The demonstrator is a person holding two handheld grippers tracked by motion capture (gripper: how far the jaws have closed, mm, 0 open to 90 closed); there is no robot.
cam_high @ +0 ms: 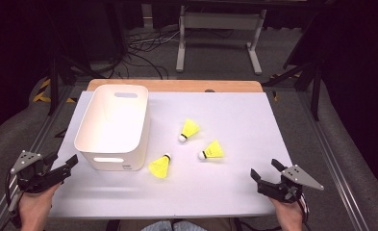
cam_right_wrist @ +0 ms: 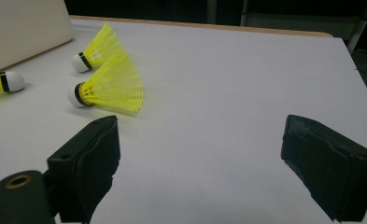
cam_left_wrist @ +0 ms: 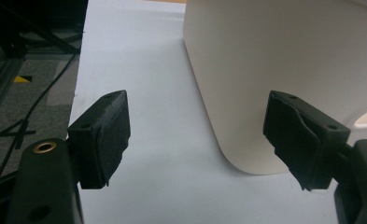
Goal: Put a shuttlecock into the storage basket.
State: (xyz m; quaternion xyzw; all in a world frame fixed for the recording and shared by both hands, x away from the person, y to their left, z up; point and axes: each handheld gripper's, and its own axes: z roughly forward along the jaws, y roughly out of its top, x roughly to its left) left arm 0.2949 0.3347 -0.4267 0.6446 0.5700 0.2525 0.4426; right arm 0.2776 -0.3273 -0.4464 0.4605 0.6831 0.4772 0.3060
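Black numeral "4" on grey floor (cam_left_wrist: 17, 133), left of table edge

surface (cam_high: 234, 192): pale, flat sheet, wooden strip along its 12 o'clock edge
bin (cam_high: 113, 126): white, open-topped, standing on the surface toward 9 o'clock
far shuttlecock (cam_high: 190, 129): yellow, lying just past centre, cork end toward 7 o'clock
right shuttlecock (cam_high: 212, 151): yellow, on its side at 5 o'clock of the far one
near shuttlecock (cam_high: 160, 165): yellow, lying close beside the bin's near corner
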